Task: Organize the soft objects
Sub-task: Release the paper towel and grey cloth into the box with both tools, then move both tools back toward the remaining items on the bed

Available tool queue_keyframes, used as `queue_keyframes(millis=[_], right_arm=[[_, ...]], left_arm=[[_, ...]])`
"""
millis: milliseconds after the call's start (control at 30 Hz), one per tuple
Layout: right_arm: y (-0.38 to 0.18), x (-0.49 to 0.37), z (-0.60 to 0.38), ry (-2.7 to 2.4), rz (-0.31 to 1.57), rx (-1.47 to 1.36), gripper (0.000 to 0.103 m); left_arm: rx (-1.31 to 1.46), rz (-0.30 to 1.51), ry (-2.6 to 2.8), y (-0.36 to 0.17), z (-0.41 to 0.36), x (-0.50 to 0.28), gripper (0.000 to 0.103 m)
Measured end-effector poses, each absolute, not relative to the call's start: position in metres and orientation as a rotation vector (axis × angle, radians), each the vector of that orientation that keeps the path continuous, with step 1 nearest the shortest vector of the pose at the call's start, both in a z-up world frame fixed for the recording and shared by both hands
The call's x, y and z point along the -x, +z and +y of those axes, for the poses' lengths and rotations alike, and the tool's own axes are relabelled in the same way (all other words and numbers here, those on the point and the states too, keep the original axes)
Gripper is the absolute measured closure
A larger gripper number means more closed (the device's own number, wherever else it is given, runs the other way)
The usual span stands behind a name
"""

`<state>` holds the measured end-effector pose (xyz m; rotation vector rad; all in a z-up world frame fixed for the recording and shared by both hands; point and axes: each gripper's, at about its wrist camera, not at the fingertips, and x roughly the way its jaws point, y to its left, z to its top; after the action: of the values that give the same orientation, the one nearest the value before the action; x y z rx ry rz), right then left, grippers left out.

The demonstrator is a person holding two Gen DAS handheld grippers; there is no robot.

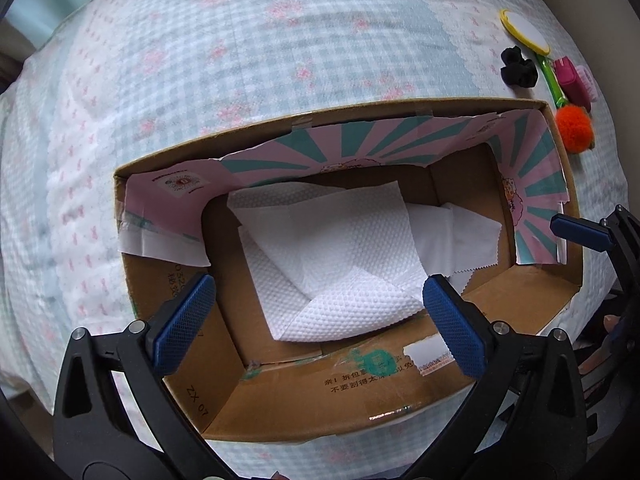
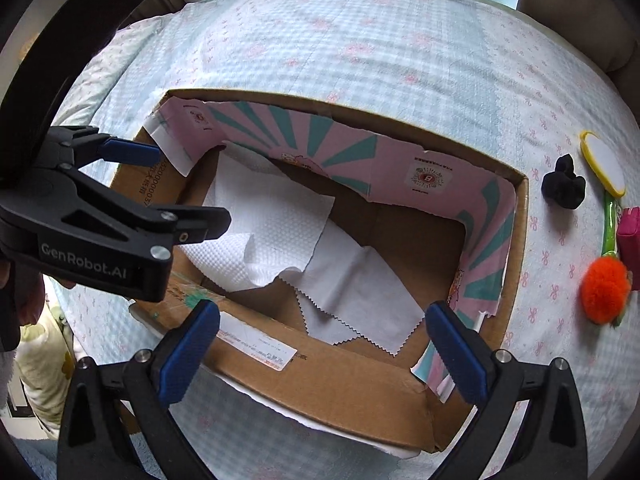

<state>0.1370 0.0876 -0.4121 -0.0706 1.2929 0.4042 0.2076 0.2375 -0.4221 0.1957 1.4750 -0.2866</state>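
Observation:
An open cardboard box (image 1: 340, 408) (image 2: 340, 384) sits on a checked bedspread, lined with pink-and-teal paper. White paper towels (image 1: 344, 264) (image 2: 272, 236) and a zigzag-edged white cloth (image 2: 360, 304) lie inside. My left gripper (image 1: 320, 320) is open and empty over the box's near wall; it also shows in the right wrist view (image 2: 176, 184). My right gripper (image 2: 320, 352) is open and empty above the box's near edge; one of its fingers (image 1: 580, 232) shows by the box's right wall. An orange pompom (image 1: 574, 128) (image 2: 604, 294) and a black scrunchie (image 1: 518, 68) (image 2: 562, 188) lie right of the box.
A yellow-rimmed hand mirror with a green handle (image 1: 524, 32) (image 2: 604, 164) and a pink clip (image 1: 572, 80) (image 2: 630, 236) lie by the pompom. The bedspread (image 1: 280, 40) stretches behind the box. A curtain and a cushion are at the far edge.

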Motion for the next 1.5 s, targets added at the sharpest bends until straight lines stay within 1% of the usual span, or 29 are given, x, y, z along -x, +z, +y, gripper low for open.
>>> queue_keyframes(millis=[200,333,467,667,867,1000,1100,1233,1500], right_arm=[[-0.399,-0.135,0.088,0.401,1.302,0.051,0.0],[-0.367,-0.123,0.089,0.394,1.272,0.071,0.0],[-0.32,-0.108,0.087,0.378,1.213,0.089,0.0],[-0.236,-0.08,0.073,0.279,1.116,0.05,0.0],[-0.141,-0.04,0.034,0.033,0.918,-0.025,0.0],[-0.093,-0.015,-0.003,-0.098,0.791,-0.104,0.0],[-0.072,0.001,-0.027,-0.183,0.727,-0.123,0.0],[-0.058,0.014,-0.052,-0.236,0.673,-0.116,0.0],[-0.064,0.015,-0.131,-0.237,0.638,-0.157,0.0]], left_arm=[[-0.187,1.446,-0.262,-0.398,0.24,-0.189,0.0],[-0.157,1.408,-0.249,-0.366,0.246,-0.181,0.0],[-0.089,1.363,-0.225,-0.318,0.254,-0.163,0.0],[-0.028,1.175,-0.166,-0.221,0.263,-0.117,0.0],[-0.047,0.934,-0.13,-0.129,0.263,-0.076,0.0],[-0.013,0.818,-0.15,-0.085,0.257,-0.062,0.0],[0.021,0.778,-0.181,-0.066,0.246,-0.056,0.0],[-0.026,0.742,-0.206,-0.054,0.212,-0.049,0.0],[-0.041,0.723,-0.224,-0.048,0.132,-0.042,0.0]])
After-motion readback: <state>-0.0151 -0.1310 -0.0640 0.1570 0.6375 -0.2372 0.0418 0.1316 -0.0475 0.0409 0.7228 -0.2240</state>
